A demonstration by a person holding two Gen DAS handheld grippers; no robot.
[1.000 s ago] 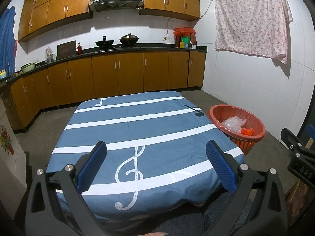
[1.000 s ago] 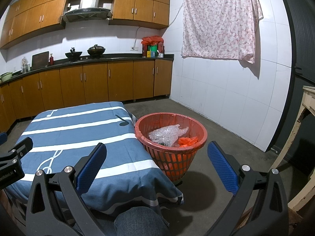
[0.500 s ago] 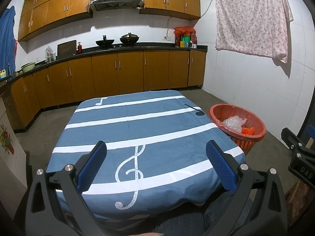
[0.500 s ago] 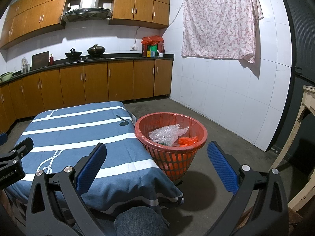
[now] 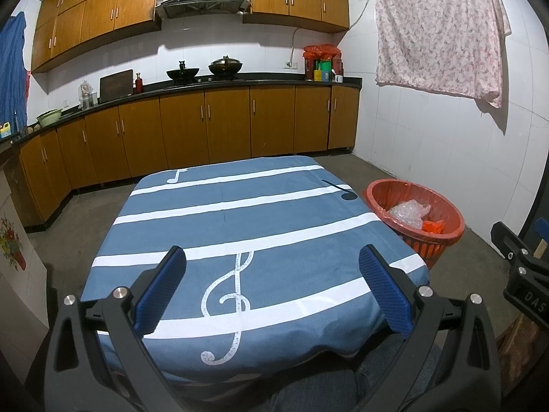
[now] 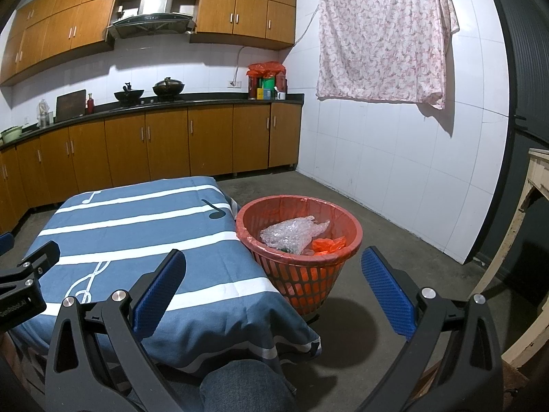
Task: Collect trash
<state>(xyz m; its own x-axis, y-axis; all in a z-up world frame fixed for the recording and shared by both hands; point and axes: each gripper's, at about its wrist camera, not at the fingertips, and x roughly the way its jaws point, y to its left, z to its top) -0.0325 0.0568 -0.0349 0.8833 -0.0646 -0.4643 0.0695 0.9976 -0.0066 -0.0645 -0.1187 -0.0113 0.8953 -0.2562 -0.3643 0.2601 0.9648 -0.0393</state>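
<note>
An orange-red trash basket (image 6: 339, 237) stands on the floor at the table's right side; it also shows in the left wrist view (image 5: 456, 219). Inside lie crumpled clear bubble wrap (image 6: 291, 231) and an orange scrap (image 6: 326, 245). The table carries a blue cloth with white stripes and music notes (image 5: 247, 216) and I see no trash on it. My left gripper (image 5: 272, 285) is open and empty above the table's near edge. My right gripper (image 6: 274, 285) is open and empty, held near the table's front right corner, short of the basket.
Wooden kitchen cabinets and a dark counter (image 5: 206, 82) with woks run along the back wall. A floral cloth (image 6: 381, 34) hangs on the white tiled right wall. A pale wooden frame (image 6: 535, 213) stands at the far right. My knee (image 6: 240, 388) is below the grippers.
</note>
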